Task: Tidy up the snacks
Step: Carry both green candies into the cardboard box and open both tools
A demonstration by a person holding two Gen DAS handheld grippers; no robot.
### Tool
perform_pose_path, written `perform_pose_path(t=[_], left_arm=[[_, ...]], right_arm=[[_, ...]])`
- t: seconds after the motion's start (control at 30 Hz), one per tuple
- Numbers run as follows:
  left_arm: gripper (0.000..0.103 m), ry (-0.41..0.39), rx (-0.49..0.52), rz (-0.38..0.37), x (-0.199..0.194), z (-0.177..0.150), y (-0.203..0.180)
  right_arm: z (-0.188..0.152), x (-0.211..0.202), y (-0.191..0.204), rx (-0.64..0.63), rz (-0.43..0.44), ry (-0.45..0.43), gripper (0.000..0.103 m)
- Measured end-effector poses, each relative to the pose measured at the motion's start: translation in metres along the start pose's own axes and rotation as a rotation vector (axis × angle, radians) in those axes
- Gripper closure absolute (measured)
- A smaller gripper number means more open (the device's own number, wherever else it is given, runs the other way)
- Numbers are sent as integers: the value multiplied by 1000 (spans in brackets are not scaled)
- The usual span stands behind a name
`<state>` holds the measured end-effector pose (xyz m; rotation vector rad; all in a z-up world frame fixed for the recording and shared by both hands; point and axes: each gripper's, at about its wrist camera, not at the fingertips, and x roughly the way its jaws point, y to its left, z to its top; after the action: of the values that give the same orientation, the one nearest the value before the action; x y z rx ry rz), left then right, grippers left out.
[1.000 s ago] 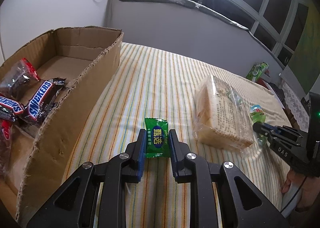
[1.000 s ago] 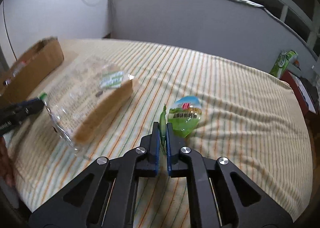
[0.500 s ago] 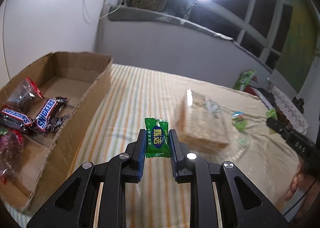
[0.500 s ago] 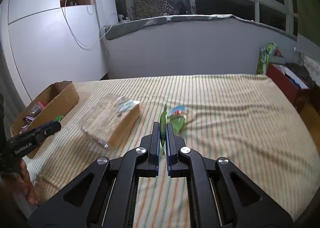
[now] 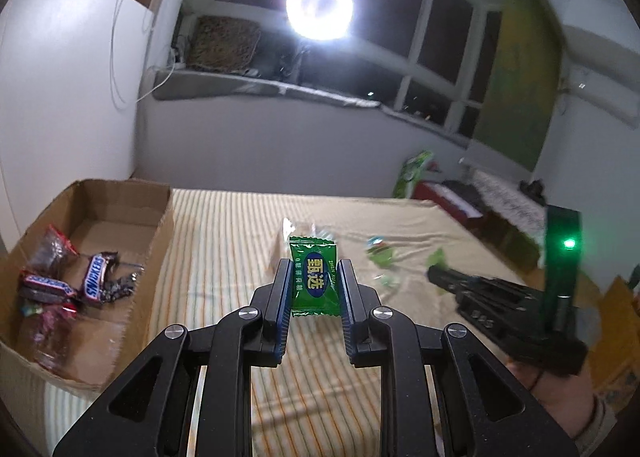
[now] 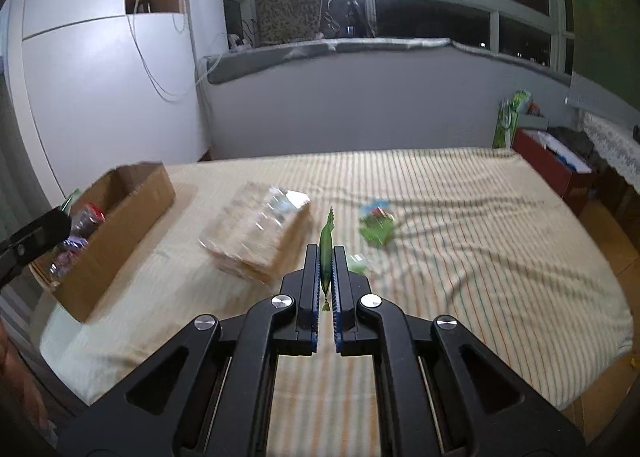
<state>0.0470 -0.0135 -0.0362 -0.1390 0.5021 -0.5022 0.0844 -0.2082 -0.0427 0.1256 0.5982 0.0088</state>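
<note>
While the left gripper (image 5: 313,285) clamps a green candy (image 5: 314,284), the right gripper (image 6: 326,269) pinches a green packet (image 6: 326,253).

Green candy (image 5: 314,281): face-on, pinched upright, lifted above the bed.
Second green candy (image 6: 326,253): edge-on, pinched upright.
Bread pack (image 6: 258,233): flat on the bed.
Box (image 5: 120,217): holds Snickers bars (image 5: 93,279).
</note>
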Motion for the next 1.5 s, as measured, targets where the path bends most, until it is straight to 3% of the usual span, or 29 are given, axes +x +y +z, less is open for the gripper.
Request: perform_pose_path(t=[0.23, 0.73, 1.17, 1.5], left_arm=[[83, -59, 69, -44, -35, 21, 6], [83, -91, 14, -27, -49, 33, 55], [83, -110, -74, 126, -69, 34, 115], [83, -146, -172, 230, -94, 41, 165]], right_arm=[[25, -9, 50, -35, 14, -60, 98], [41, 14, 123, -123, 86, -39, 98], [46, 34, 226, -248, 311, -43, 98], [51, 32, 259, -283, 386, -71, 98]])
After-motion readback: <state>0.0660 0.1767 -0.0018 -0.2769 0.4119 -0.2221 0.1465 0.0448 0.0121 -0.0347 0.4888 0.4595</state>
